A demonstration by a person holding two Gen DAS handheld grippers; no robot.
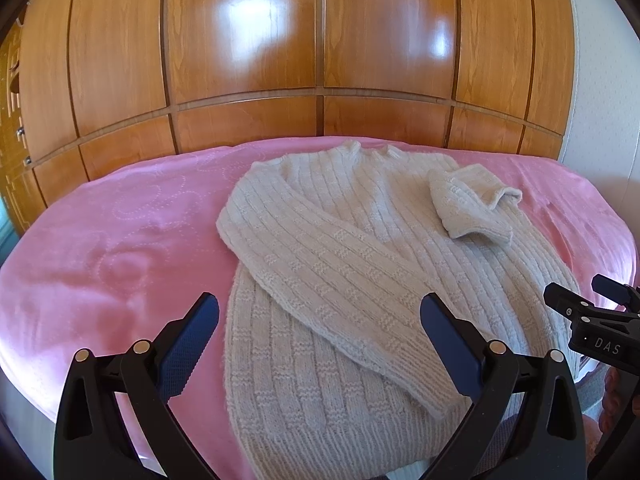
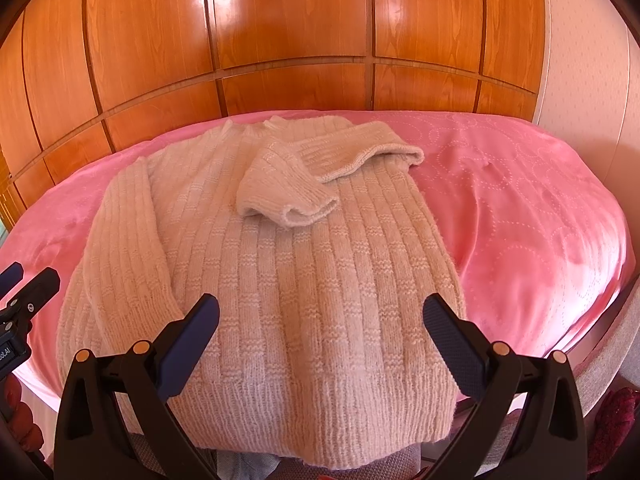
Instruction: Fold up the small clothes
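A cream ribbed knit sweater (image 1: 352, 264) (image 2: 304, 280) lies flat on the pink bedspread (image 1: 112, 248) (image 2: 520, 216), collar at the far side. Its left sleeve (image 1: 320, 280) is folded diagonally across the body. The right sleeve (image 2: 316, 172) is bunched in a fold near the collar. My left gripper (image 1: 320, 320) hovers open over the lower hem area, nothing between its blue pads. My right gripper (image 2: 320, 320) also stands open above the hem, empty. Each gripper shows at the other view's edge: the right gripper (image 1: 592, 320) and the left gripper (image 2: 24, 300).
A glossy wooden wardrobe (image 1: 320, 40) (image 2: 304, 28) rises right behind the bed. A pale wall (image 2: 576, 60) stands at the right. Bare pink bedspread spreads left and right of the sweater. A dark red cloth (image 2: 616, 416) lies low at the right.
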